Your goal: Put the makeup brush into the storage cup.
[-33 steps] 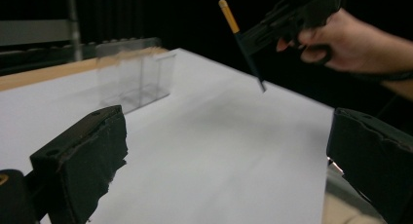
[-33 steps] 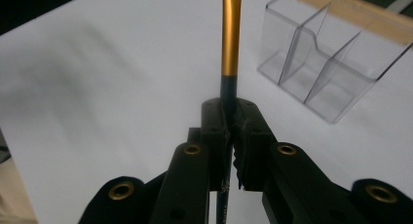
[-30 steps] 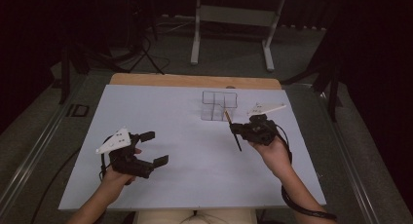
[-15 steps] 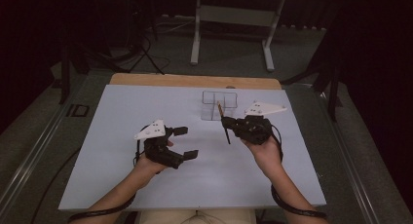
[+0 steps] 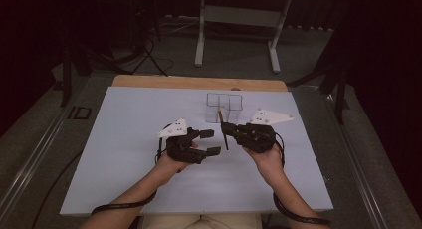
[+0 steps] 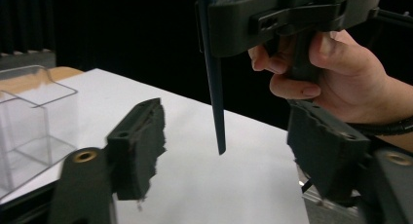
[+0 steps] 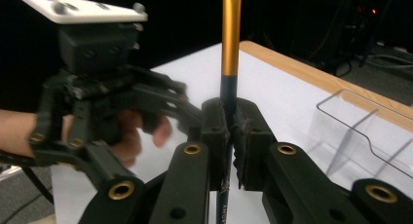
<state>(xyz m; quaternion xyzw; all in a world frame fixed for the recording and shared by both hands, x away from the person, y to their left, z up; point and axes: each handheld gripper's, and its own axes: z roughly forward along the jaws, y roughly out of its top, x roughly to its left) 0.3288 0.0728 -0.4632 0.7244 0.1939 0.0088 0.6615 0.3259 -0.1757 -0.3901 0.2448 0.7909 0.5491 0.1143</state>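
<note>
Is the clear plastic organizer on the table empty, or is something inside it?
Empty. The clear organizer shows bare compartments in the high view and in both gripper views; the pencil is outside it, clamped in the right tongs.

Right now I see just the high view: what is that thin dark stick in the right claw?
Observer: The right gripper view shows a slim pencil-like stick, dark blue below and golden orange above, pinched between the pads of the right claw.
Operator: Has the left claw caught it?
Observer: No. In the left gripper view its lower end hangs between the jaws of the left claw, which have just been closing, and neither pad touches it.
</note>
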